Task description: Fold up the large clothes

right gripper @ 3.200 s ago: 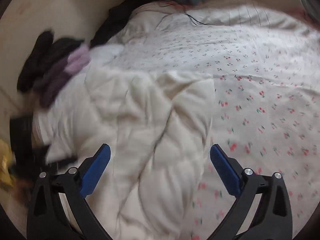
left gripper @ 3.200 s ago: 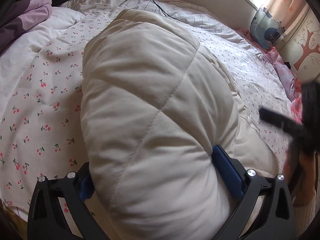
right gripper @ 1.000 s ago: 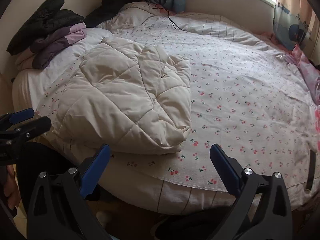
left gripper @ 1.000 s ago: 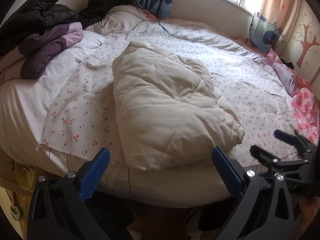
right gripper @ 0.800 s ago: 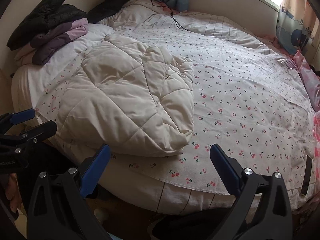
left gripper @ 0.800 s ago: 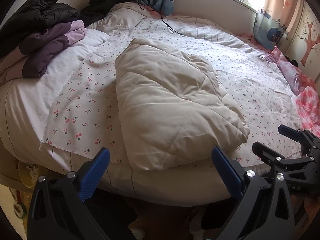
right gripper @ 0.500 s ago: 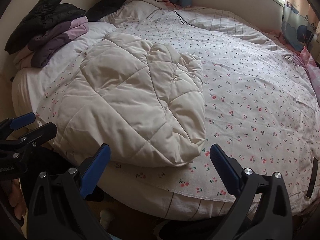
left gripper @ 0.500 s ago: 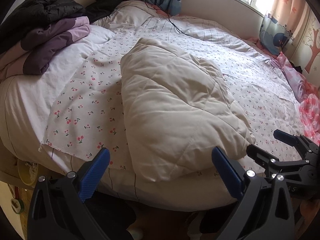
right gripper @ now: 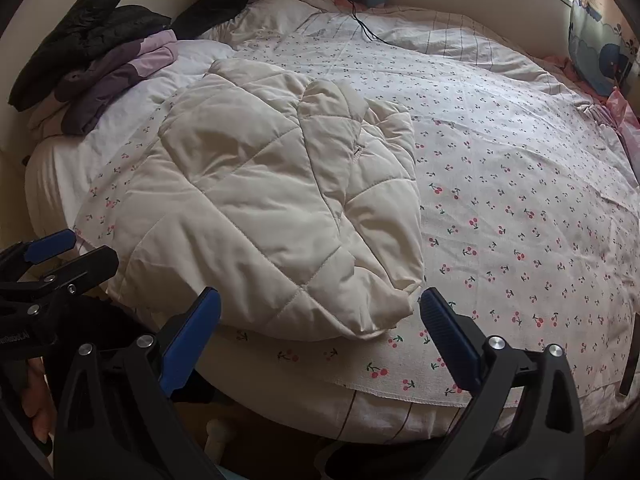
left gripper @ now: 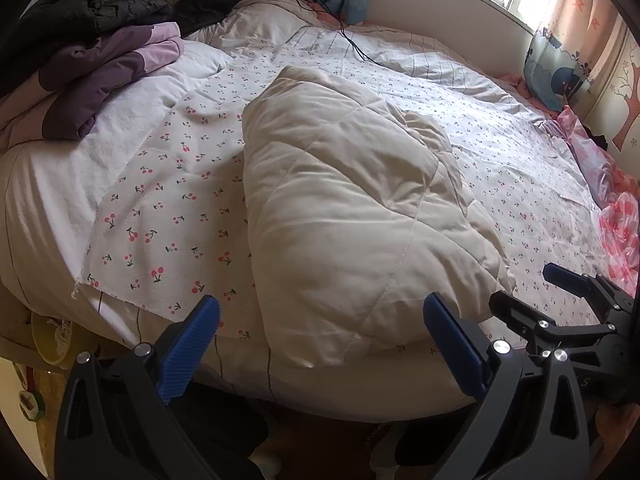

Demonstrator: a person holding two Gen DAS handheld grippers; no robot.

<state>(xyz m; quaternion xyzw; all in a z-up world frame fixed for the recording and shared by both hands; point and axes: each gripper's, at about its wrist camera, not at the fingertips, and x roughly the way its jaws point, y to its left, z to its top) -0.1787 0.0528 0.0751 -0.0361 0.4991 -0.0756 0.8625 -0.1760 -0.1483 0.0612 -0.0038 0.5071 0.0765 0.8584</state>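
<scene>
A cream quilted padded coat (left gripper: 352,216) (right gripper: 272,216) lies folded into a thick bundle near the front edge of the bed, on a cherry-print sheet (left gripper: 160,216) (right gripper: 520,220). My left gripper (left gripper: 320,344) (right gripper: 66,254) is open just in front of the coat's near edge, with nothing between its blue pads. To its right, my right gripper (right gripper: 320,332) (left gripper: 528,288) also stands open and empty, just off the coat's front right corner. Neither gripper touches the coat.
A pile of purple and black clothes (left gripper: 100,52) (right gripper: 92,52) lies at the bed's far left. A black cable (left gripper: 344,36) trails over the far bedding. Pink fabric (left gripper: 616,208) sits at the right edge. A blue-patterned cushion (left gripper: 556,72) leans under the window.
3.2 s ago my left gripper had the coat between its open pads; since then both grippers have pulled back off the bed. Over the last second they have crept slightly closer again.
</scene>
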